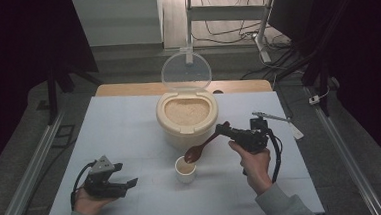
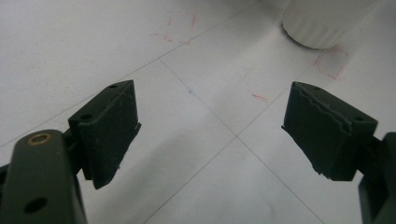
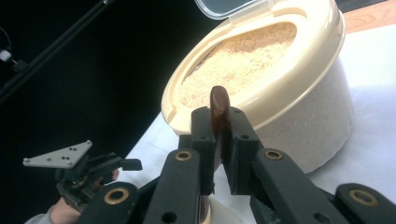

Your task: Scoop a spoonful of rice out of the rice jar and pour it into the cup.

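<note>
My right gripper (image 1: 225, 129) is shut on the handle of a dark brown wooden spoon (image 1: 201, 148); the spoon's bowl hangs just over the rim of a small white cup (image 1: 186, 170). In the right gripper view the spoon handle (image 3: 219, 112) sticks up between the two pads. Behind the cup stands a cream rice container (image 1: 187, 118), full of pale grain (image 3: 243, 60), its clear lid (image 1: 186, 70) tipped up. My left gripper (image 1: 125, 184) lies low at the table's front left, open, with nothing between its pads (image 2: 114, 126). The cup's base (image 2: 322, 23) is ahead of it.
The white table (image 1: 124, 126) has faint red pen marks (image 2: 180, 25) on its sheets. A wooden board edge (image 1: 127, 89) runs along the back. A white tag (image 1: 295, 130) lies right of the right gripper. Dark stands and cables (image 1: 254, 31) crowd the floor behind.
</note>
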Available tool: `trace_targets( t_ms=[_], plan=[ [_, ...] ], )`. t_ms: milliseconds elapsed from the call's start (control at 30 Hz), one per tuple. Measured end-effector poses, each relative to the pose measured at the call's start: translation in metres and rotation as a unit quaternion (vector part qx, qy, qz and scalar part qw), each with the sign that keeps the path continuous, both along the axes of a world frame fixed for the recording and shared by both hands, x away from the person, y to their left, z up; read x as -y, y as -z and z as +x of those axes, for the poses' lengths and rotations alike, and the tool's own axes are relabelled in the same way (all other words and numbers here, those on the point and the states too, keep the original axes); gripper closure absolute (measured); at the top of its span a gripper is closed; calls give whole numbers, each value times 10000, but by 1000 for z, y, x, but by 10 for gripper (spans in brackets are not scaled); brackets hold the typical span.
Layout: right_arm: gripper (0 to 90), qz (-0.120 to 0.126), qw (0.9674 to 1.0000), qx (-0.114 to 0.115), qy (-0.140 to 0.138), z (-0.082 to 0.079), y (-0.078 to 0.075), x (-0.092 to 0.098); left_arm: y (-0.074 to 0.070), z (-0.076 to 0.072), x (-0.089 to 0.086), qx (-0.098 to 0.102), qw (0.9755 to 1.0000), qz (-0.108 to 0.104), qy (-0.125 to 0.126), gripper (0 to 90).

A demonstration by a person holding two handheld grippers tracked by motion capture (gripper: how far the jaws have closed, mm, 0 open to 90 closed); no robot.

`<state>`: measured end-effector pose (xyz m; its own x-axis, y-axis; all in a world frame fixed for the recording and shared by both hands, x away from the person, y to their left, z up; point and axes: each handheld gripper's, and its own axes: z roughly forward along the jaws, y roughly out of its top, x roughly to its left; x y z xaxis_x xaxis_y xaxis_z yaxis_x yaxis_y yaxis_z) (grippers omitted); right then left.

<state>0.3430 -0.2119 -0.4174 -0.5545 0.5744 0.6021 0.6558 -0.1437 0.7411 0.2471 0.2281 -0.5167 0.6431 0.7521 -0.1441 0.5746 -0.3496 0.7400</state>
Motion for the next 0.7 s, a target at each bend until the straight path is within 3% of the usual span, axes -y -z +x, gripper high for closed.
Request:
trace_targets(
  t_ms=[167,233,367,700],
  plan=[
    [832,-44,10000,59,33,-1,1,1,0,0,0,8,10000,5,-3,177],
    [833,-111,9995,282,-40,-5,-2,-1,0,0,0,8,10000,9,-8,177],
    [832,-474,9959,719,-258,-14,-8,-11,0,0,1,6,10000,22,-3,178],
    [832,-208,9980,559,-192,-9,-3,-5,0,0,0,3,10000,14,-8,177]
  ],
)
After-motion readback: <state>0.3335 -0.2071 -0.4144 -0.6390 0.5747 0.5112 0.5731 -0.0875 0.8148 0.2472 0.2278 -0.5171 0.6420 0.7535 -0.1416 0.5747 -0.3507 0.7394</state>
